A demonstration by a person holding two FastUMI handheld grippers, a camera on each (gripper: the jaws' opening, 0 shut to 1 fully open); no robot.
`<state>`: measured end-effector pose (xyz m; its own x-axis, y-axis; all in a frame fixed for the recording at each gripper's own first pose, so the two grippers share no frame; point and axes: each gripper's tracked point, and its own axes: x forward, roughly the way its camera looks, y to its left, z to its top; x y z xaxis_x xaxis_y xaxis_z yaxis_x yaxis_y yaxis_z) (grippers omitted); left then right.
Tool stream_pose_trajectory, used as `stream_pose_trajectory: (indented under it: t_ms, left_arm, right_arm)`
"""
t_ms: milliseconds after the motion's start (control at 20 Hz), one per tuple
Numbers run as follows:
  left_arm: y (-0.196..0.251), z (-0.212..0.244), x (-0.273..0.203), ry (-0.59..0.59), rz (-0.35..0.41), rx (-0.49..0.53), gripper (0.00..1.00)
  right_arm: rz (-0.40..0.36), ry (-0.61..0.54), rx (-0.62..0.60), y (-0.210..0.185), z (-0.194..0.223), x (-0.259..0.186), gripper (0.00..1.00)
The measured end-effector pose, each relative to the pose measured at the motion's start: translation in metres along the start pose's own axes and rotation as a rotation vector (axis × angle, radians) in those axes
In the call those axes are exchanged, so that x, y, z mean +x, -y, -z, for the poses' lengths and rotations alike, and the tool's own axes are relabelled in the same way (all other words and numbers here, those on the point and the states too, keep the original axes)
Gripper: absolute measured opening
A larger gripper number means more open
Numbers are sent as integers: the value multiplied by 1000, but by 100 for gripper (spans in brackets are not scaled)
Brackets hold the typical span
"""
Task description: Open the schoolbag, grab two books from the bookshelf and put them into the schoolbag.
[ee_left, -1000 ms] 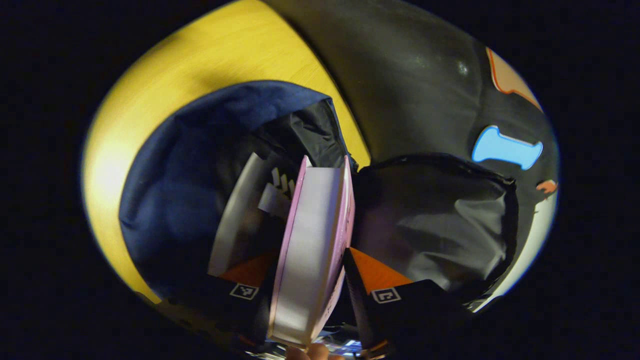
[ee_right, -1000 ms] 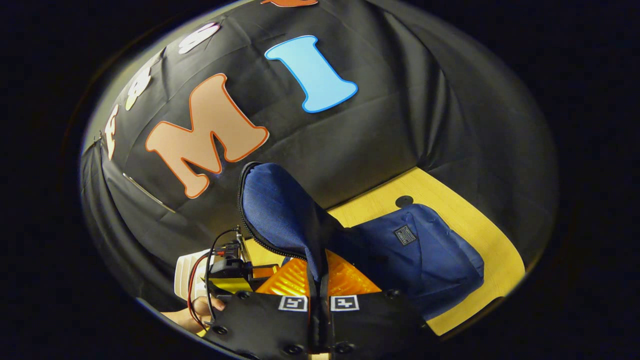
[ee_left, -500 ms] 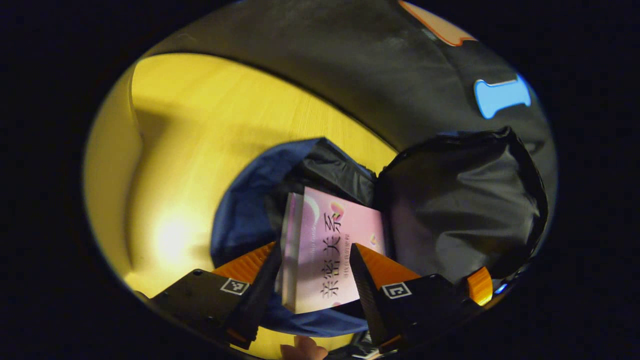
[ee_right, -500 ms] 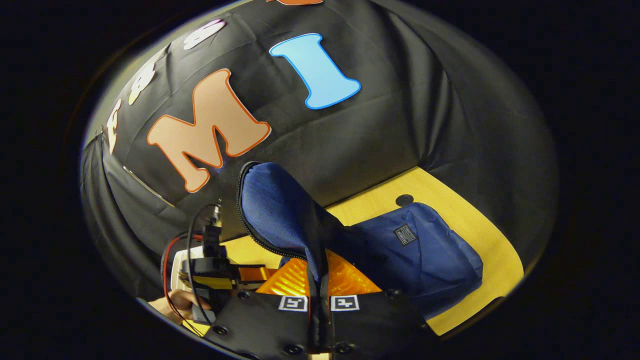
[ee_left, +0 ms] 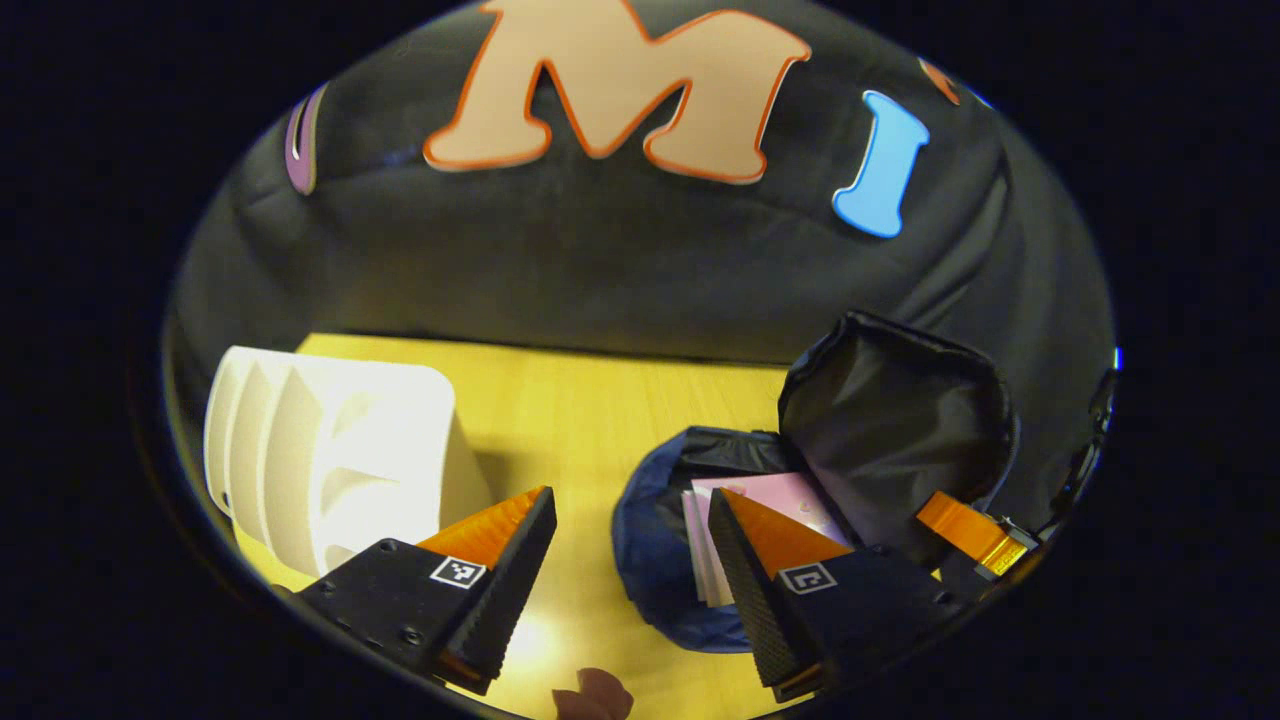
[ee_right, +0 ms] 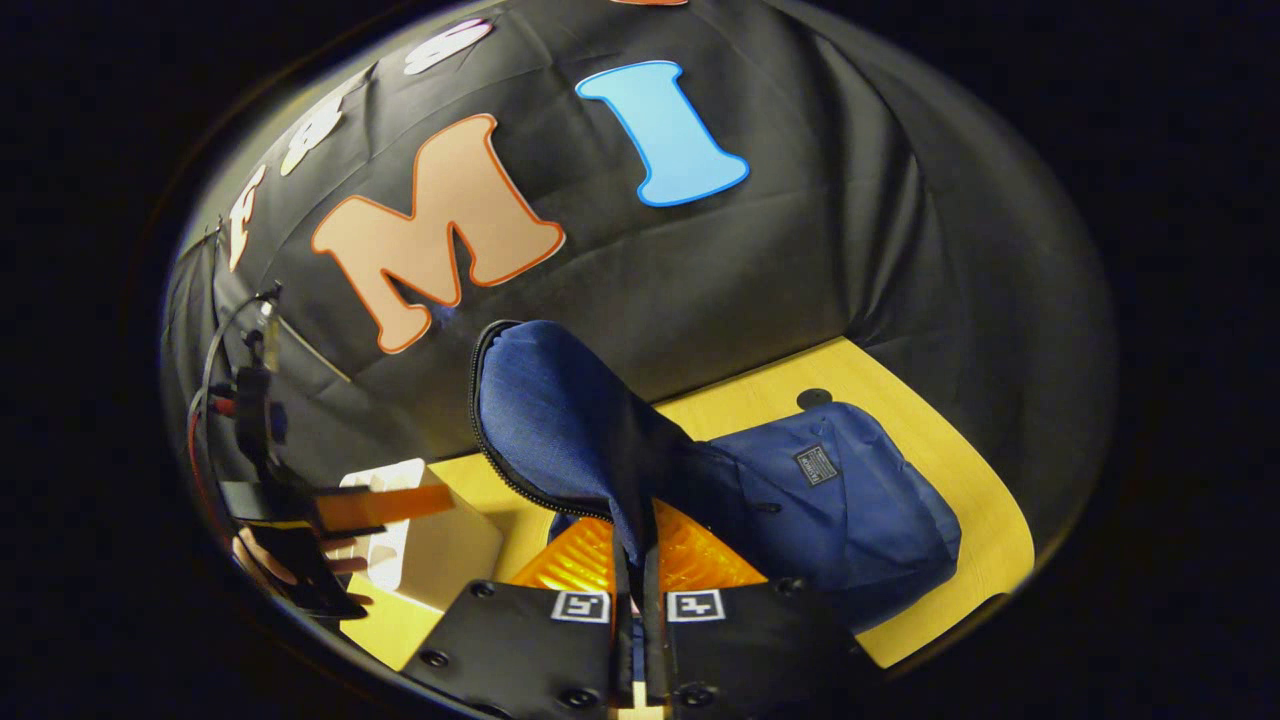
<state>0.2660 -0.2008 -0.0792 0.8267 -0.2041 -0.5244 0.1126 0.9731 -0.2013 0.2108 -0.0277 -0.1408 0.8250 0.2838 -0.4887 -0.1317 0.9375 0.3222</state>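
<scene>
- While the schoolbag lies on the yellow table, its flap is held upright by the right claw, whose fingers are pressed together on the fabric edge; this is judged to be done so that the mouth is kept wide for loading.
- The left claw is seen spread, with nothing between its fingers, raised above the table between the white bookshelf and the bag.
- A pink book is seen inside the open mouth, against the dark lining; a second pale edge is seen beside it, but it cannot be told whether that belongs to a second book.
- The bookshelf is stood near the bag on the same table, presumably so that each book can be carried over in one short reach.
- In the right gripper view, the left claw is seen off to the side, just beside the bookshelf, held by a hand.
- Counted: one schoolbag, one bookshelf with several curved dividers, one book seen for certain in the bag, two claws.
- No book can be made out in the bookshelf's slots from these views.
- By this judgement, the task is at least half done.
</scene>
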Motion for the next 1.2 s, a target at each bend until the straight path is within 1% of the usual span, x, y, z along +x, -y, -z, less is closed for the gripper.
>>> stream_pose_trajectory:
  t_ms: [50, 150, 200, 250, 350, 450, 500, 550, 650, 800, 900, 950, 1050, 1150, 1200]
  left_arm:
    - [-6, -9, -15, 40, -18, 17, 90]
    - [-16, -19, -43, 98, -53, 40, 90]
    - [-20, -20, -55, 111, -64, 48, 86]
    - [-25, -22, -69, 134, -83, 56, 91]
    - [-34, -24, -94, 191, -120, 66, 92]
    - [-43, -19, -117, 231, -164, 84, 92]
    - [-48, -18, -128, 263, -191, 103, 94]
    - [-52, -17, -140, 296, -216, 129, 96]
    - [-50, -11, -166, 351, -243, 174, 98]
    - [-37, 5, -197, 406, -221, 173, 97]
    - [-32, 14, -216, 443, -214, 151, 96]
    - [-32, 23, -222, 446, -227, 151, 96]
    - [-28, 41, -233, 427, -234, 138, 96]
    - [-23, 46, -237, 429, -228, 130, 96]
    - [-23, 47, -237, 419, -230, 142, 96]
  right_arm:
    - [-10, -9, -10, -5, 4, -1, 10]
    - [-31, -15, -20, -14, 13, -3, 22]
    - [-43, -19, -19, -19, 17, -9, 35]
    - [-46, -27, -27, -25, 23, -12, 47]
    - [-43, -23, -52, -33, 31, -21, 72]
    - [-36, 17, -83, -41, 29, -41, 97]
    - [-27, 52, -104, -44, 26, -50, 100]
    - [-24, 94, -131, -48, 19, -61, 100]
    - [-37, 170, -179, -59, 7, -83, 100]
    - [-74, 219, -224, -74, 4, -108, 99]
    - [-95, 246, -242, -80, 2, -121, 99]
    - [-87, 260, -241, -79, 2, -126, 99]
    - [-96, 276, -214, -79, 5, -135, 99]
    - [-119, 280, -192, -82, 7, -138, 99]
    - [-116, 281, -193, -80, 8, -138, 99]
